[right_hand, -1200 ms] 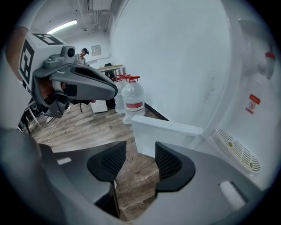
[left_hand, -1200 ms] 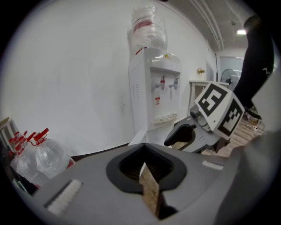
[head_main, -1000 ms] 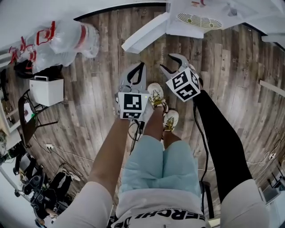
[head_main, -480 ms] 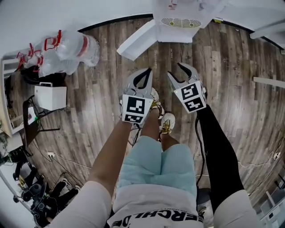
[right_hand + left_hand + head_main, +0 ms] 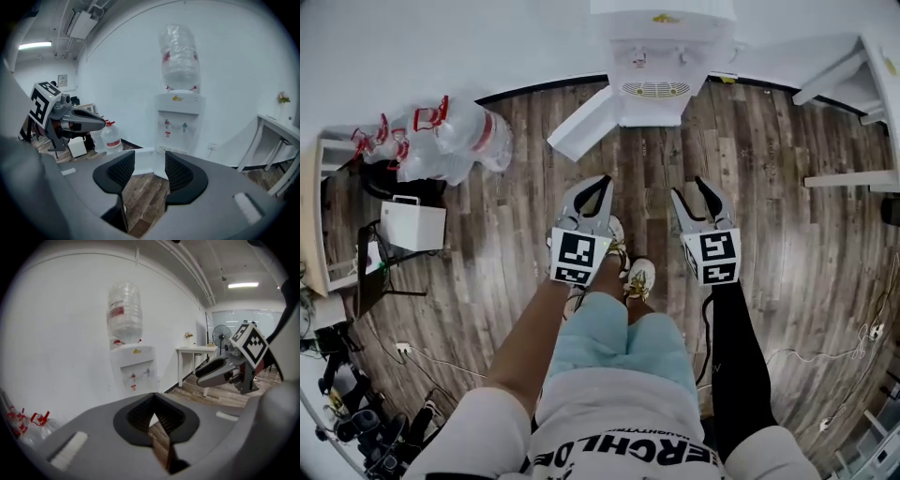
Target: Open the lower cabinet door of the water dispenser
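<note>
The water dispenser [image 5: 661, 56] is seen by the wall, straight ahead, w/ a big bottle [image 5: 179, 56] on top. Its lower cabinet door [image 5: 586, 120] is already swung out over the wood floor [image 5: 787, 234], toward the left side of the head view, so the job looks done or nearly done. Both tools are held up in the air in front of the person, well apart from the door & touching nothing. The left tool [image 5: 600, 183] is pinched tight together w/ nothing in it. The right tool [image 5: 694, 190] is spread apart, also w/ nothing in it

If the door is wanted wider, it is prob. best done like this: the right tool should be picked, since its jaws are apart & ready; the left one would have to be spread first. The tool should be brought down low to the free edge of the door, far from the hinge, as less push is needed there. The edge should be held softly & moved slowly along its round path, not yanked straight. The dispenser must not be bumped, or the bottle on top could be shaken. Feet should be kept out of the door's way. The clear bottles [image 5: 455, 141] on the floor at the left & the white desk [image 5: 883, 112] at the right are well apart from the door & need not be touched
</note>
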A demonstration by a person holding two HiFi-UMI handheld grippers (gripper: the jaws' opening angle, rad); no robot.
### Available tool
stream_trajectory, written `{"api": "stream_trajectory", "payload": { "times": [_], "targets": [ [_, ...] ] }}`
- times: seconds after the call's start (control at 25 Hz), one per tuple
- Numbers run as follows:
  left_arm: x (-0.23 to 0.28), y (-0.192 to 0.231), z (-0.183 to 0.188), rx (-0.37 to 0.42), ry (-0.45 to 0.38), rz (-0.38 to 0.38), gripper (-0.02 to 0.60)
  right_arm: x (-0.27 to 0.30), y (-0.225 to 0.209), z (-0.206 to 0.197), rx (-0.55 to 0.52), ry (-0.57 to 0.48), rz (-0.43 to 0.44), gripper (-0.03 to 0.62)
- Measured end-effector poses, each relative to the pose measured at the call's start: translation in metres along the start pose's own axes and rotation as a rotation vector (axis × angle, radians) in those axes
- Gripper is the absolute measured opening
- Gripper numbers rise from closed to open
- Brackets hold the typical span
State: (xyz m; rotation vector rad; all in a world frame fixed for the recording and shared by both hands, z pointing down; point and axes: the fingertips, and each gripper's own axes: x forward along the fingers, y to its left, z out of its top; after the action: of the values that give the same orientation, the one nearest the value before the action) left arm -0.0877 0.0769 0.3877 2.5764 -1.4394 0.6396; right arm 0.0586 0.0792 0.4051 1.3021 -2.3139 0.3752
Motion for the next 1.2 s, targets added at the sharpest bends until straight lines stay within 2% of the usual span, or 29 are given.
{"api": "stream_trajectory", "payload": {
  "times": [0.16,0.32,0.56,0.76,0.96,1.2],
  "targets": [
    [-0.023,0.005,0.048,0.009,-0.041,0.035,0.057,-0.039,0.001,0.05,-0.015,-0.073,-0.028,0.201],
    [-0.05,-0.007,0.089,0.0,-0.074,0.047,0.057,-0.08,0.012,0.082,-0.015,-0.121,-0.042,0.201],
    [-0.085,-0.023,0.133,-0.027,-0.133,0.024,0.057,-0.124,0.019,0.102,-0.014,-0.144,-0.071,0.201],
    [-0.102,-0.026,0.167,-0.001,-0.178,0.008,0.057,-0.146,0.016,0.125,-0.005,-0.176,-0.102,0.201],
    [-0.117,-0.032,0.198,0.028,-0.231,-0.007,0.057,-0.161,0.02,0.139,-0.009,-0.19,-0.079,0.201],
    [-0.128,-0.032,0.224,0.065,-0.257,-0.01,0.057,-0.177,0.019,0.169,-0.045,-0.258,-0.093,0.2]
  ]
}}
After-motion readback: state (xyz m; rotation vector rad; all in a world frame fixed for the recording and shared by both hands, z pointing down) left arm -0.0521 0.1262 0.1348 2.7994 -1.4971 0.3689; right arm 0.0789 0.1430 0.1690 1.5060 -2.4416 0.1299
